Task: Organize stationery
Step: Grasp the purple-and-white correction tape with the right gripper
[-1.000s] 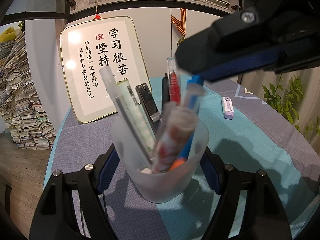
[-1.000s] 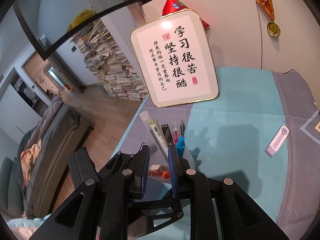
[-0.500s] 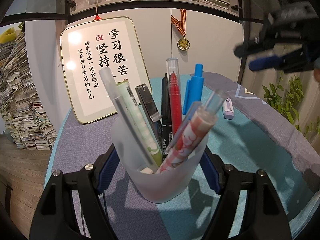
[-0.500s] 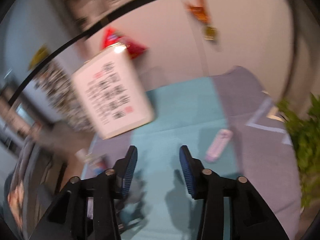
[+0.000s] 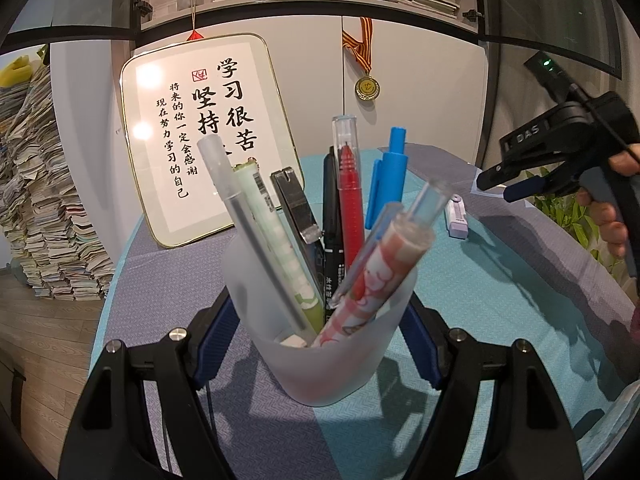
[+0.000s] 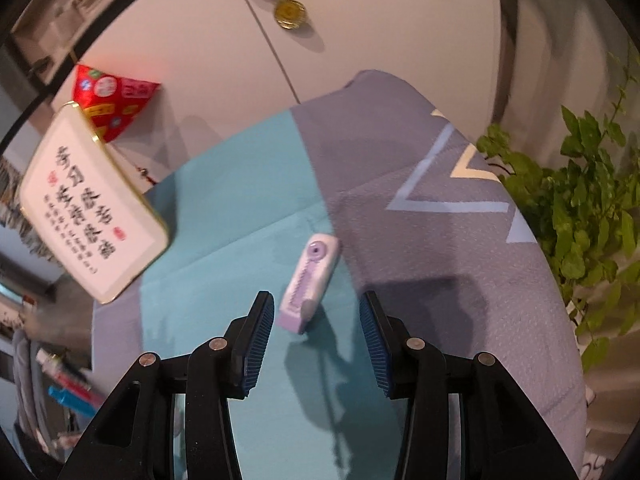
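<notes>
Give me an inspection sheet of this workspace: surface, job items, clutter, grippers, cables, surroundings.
Surface: tablecloth in teal and grey-purple blocks.
Job's things: frosted pen cup upright, holding pens and markers; lilac correction tape lying flat on the cloth.
Clutter: framed calligraphy board leaning at the table's back.
Grippers: left hand-held gripper closed on the pen cup; right hand-held gripper open, empty, above the correction tape.
Cables: thin black cable on the right hand-held gripper.
Surroundings: medal on the cabinet, paper stacks, plant.
</notes>
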{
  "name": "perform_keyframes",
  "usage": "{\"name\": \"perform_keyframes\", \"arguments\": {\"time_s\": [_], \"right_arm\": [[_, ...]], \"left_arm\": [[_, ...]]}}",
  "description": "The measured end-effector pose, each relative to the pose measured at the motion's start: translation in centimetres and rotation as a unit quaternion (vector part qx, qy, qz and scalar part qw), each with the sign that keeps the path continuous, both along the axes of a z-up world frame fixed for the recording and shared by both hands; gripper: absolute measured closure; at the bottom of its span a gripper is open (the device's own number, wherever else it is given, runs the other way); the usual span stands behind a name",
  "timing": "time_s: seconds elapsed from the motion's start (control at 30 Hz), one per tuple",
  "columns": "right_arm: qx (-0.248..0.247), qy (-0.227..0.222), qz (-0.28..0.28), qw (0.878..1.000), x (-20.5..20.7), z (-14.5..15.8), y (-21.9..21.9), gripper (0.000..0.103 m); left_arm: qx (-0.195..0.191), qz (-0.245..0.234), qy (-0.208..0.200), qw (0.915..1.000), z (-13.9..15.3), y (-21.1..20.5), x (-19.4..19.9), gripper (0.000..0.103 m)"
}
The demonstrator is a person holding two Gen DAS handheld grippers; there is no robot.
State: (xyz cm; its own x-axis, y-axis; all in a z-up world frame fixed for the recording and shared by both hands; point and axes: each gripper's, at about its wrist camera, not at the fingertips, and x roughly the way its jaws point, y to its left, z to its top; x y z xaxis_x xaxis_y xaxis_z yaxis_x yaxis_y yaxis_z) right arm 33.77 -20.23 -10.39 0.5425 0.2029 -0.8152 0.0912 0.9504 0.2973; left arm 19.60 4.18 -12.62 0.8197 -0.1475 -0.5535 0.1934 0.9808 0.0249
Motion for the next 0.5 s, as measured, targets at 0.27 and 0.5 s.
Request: {"name": "perform_keyframes", "arguments": {"time_s": [0.27, 0.5], "right_arm": [[-0.015, 0.037, -0.010, 0.999, 3.3, -1.5, 0.0, 0.048], [-0.003, 0.062, -0.029, 0.998, 5.0, -3.2, 0.0, 0.048]], "left_arm": [[0.000, 0.000, 0.002, 1.0000, 0.2, 0.2, 0.1, 0.028], [0.003, 0.000, 0.001, 1.0000, 0.1, 0.0, 0.0, 0.028]]}}
